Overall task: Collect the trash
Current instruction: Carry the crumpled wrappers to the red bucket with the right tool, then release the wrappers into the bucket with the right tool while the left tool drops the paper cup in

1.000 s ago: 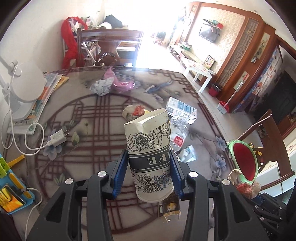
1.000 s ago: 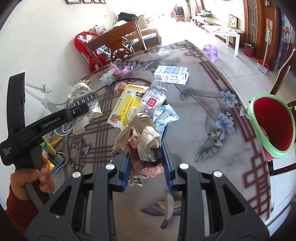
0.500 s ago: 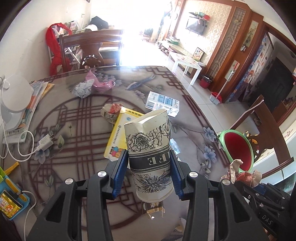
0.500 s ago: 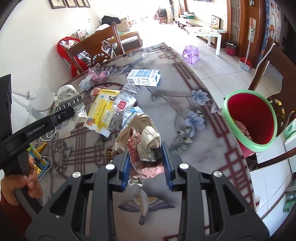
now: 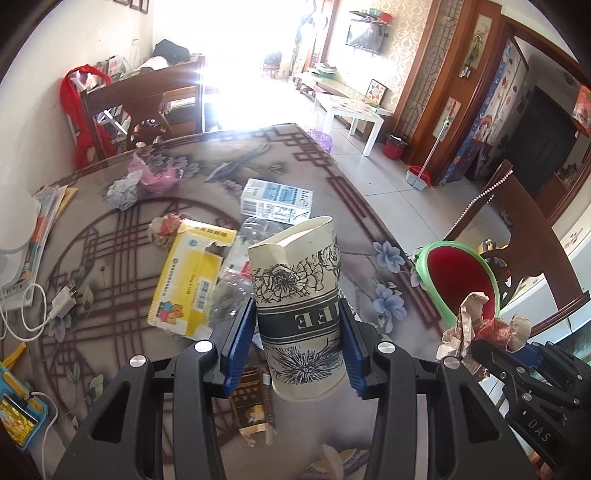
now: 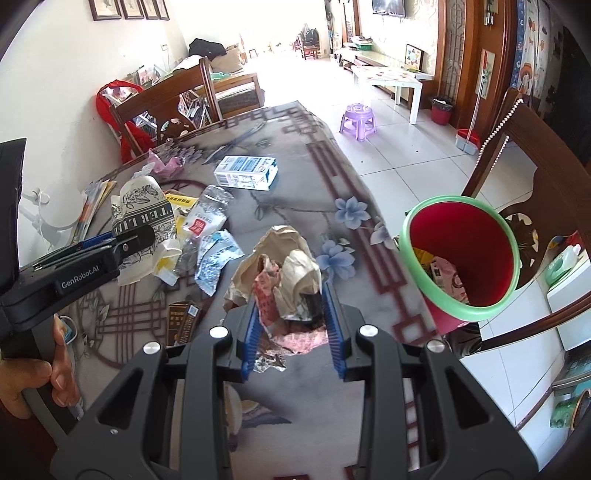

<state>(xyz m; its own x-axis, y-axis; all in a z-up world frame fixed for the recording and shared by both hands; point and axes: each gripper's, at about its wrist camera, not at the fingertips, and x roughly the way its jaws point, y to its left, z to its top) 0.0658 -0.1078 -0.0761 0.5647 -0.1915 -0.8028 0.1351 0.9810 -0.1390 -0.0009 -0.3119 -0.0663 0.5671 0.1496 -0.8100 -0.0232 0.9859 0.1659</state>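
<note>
A home: dining table, wooden chairs, wall television.

A dented floral paper cup stands upright, lifted above the table well left of the green-rimmed red bin (some wrappers already inside), while crumpled brown-and-red paper hangs just beside that bin.

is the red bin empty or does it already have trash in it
Not empty. The right wrist view looks down into the red bin and shows a few wrappers at its bottom, leaving most of it unfilled.
</note>
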